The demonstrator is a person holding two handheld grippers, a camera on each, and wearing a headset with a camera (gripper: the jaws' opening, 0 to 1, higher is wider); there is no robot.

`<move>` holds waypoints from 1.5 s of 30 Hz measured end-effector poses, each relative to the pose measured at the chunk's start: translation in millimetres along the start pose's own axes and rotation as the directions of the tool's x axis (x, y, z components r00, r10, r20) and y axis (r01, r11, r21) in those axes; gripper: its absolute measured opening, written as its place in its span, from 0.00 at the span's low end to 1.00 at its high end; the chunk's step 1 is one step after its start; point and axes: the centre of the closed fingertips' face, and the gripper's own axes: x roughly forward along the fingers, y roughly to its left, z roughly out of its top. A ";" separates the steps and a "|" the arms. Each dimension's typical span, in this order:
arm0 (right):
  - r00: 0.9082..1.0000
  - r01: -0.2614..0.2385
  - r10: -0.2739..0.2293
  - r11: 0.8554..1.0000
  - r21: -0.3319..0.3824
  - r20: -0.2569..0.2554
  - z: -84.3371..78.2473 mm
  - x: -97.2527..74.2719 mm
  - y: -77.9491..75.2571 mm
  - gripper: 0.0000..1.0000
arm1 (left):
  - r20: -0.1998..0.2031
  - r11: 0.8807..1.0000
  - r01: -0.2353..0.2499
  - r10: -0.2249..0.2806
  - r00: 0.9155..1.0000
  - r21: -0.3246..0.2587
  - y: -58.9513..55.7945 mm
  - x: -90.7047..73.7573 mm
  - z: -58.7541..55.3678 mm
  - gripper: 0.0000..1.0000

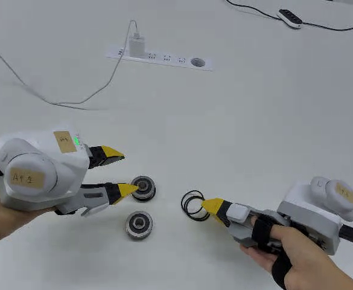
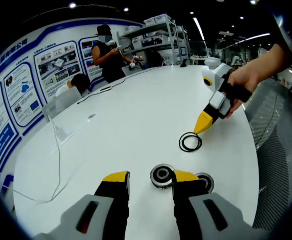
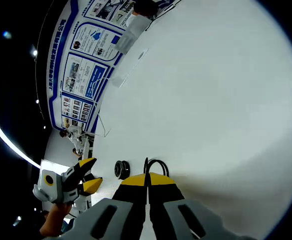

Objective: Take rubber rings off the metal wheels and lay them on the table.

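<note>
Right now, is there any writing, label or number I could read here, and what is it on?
"A", then handwritten marks too blurred to read: side sticker on the left gripper.
Unreadable handwriting: top sticker on the left gripper.
Unreadable marks: small sticker on the right gripper.
Print too small to read: wall posters.

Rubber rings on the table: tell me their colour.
The rubber rings are black; the head view shows them best.
</note>
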 end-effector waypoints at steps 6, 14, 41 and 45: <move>0.998 0.064 -0.064 0.995 -0.070 -0.005 -1.2 -3.0 -8.7 0.02 | 0.001 1.000 -0.002 0.002 1.000 -0.001 0.1 0.1 0.3 0.34; 0.997 0.080 -0.081 0.992 -0.101 -0.006 -0.6 -4.3 -11.2 0.05 | -0.007 1.000 0.004 -0.004 1.000 0.004 -1.8 -0.1 -1.5 0.34; 0.991 -0.116 0.127 0.966 -0.230 0.034 6.6 3.0 39.8 0.28 | -0.033 0.999 0.032 -0.032 0.999 0.009 -4.5 14.0 -4.6 0.31; 0.991 -0.123 0.131 0.960 -0.253 0.017 0.7 7.8 41.2 0.36 | -0.042 0.999 0.033 -0.032 0.999 0.015 -4.4 17.6 -6.3 0.31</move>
